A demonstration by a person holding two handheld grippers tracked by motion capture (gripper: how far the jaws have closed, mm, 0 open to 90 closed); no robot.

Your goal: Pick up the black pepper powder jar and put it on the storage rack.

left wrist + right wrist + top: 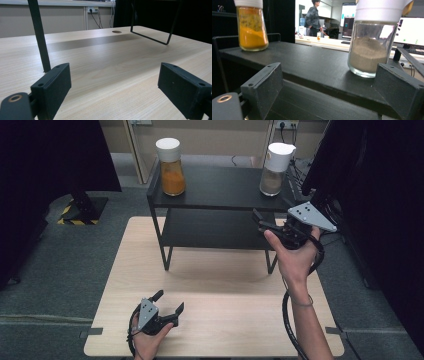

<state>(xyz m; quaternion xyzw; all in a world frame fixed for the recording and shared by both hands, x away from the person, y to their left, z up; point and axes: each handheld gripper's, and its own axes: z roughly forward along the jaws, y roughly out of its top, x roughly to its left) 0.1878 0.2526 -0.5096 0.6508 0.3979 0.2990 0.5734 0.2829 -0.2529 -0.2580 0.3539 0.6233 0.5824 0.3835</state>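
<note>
Grey-powder jar [369,47] beyond gaping right hand-held gripper [329,92], untouched

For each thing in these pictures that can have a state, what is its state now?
Orange spice jar: upright, lid on, on the shelf's top level.
Beige spice jar: upright, lid on, on the same level, right end.
Black shelf: standing on the wooden table; lower level bare.
Left gripper: open, low over the table, holding nothing.
Right gripper: open, raised at the shelf's right end, holding nothing.
</note>
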